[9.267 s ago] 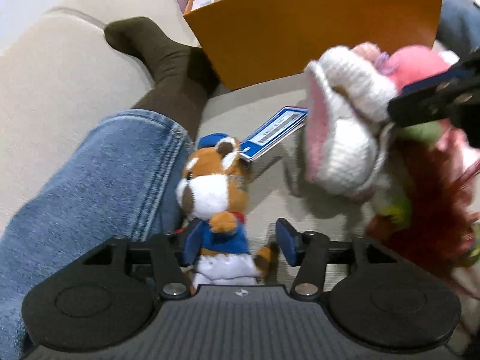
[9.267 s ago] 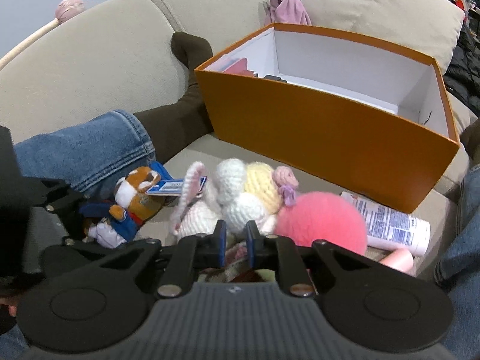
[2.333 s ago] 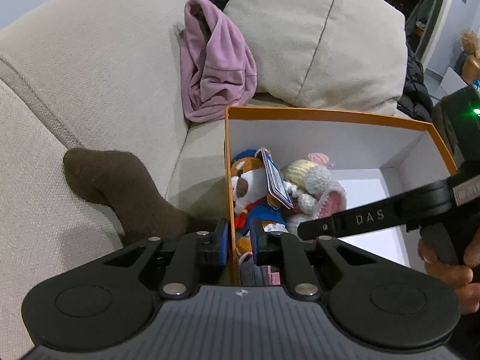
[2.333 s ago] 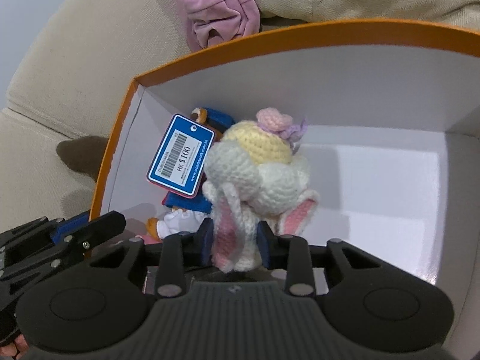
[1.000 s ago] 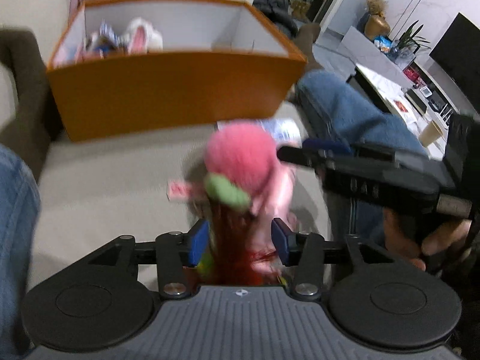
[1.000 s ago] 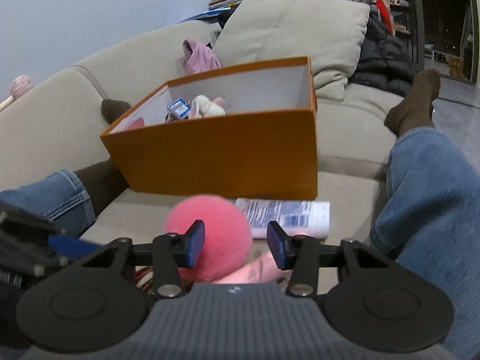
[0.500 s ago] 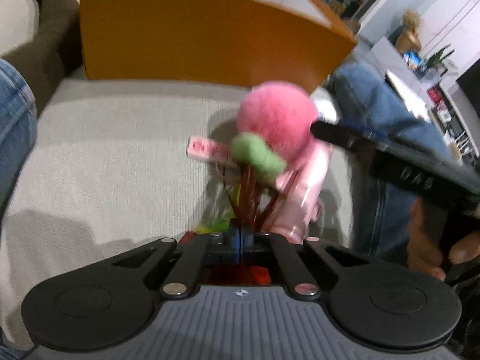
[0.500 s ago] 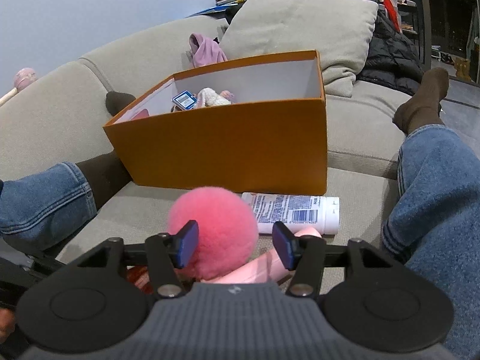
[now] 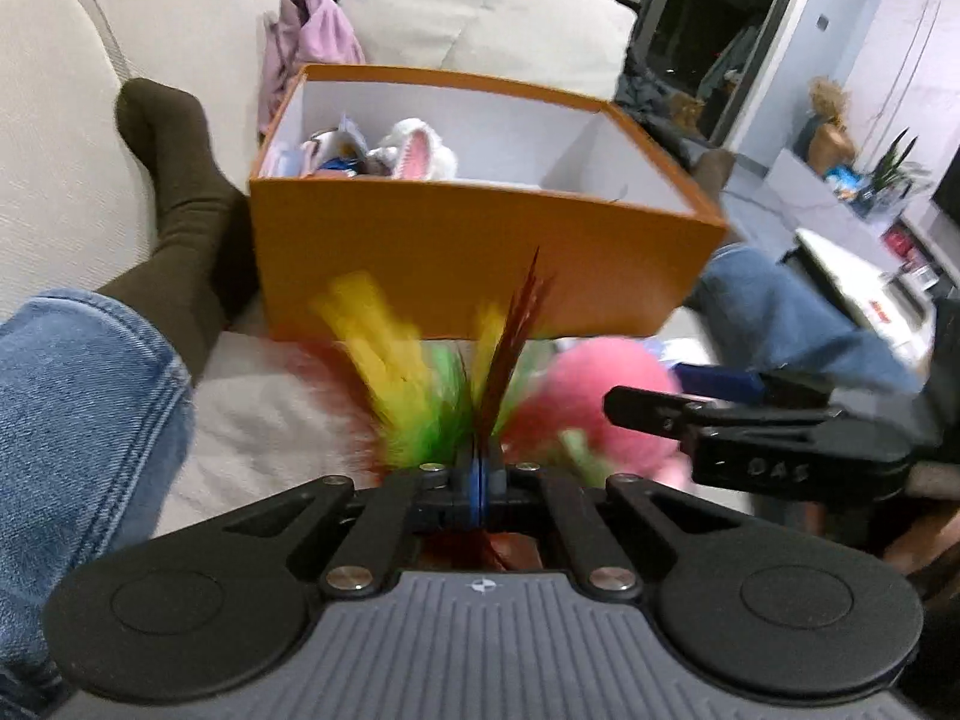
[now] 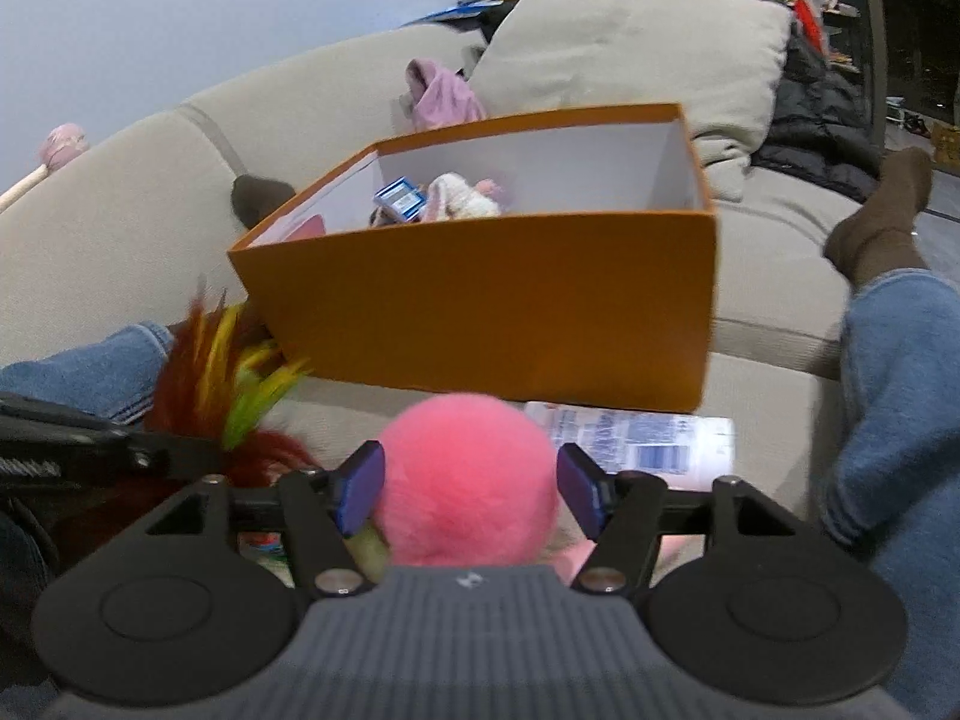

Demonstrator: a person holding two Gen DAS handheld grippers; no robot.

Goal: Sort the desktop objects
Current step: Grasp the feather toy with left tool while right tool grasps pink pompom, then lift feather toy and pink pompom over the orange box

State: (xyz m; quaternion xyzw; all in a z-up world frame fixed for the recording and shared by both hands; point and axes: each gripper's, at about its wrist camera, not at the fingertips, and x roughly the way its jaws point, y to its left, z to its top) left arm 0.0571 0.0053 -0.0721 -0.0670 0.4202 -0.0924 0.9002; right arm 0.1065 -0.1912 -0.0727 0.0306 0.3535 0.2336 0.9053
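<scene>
An orange box stands on the sofa and also shows in the right wrist view. It holds the crochet bunny and the tagged plush. My left gripper is shut on a red, yellow and green feather toy, lifted in front of the box; the feathers also show in the right wrist view. My right gripper is open with its blue pads either side of a pink pompom, also visible in the left wrist view.
A white tube with a barcode label lies on the seat behind the pompom. Jeans-clad legs and dark socked feet flank the box. A pink cloth and a cushion lie behind it.
My left gripper has lifted the feather toy off the seat and swung up toward the box. The right gripper has moved forward around the pink pompom.
</scene>
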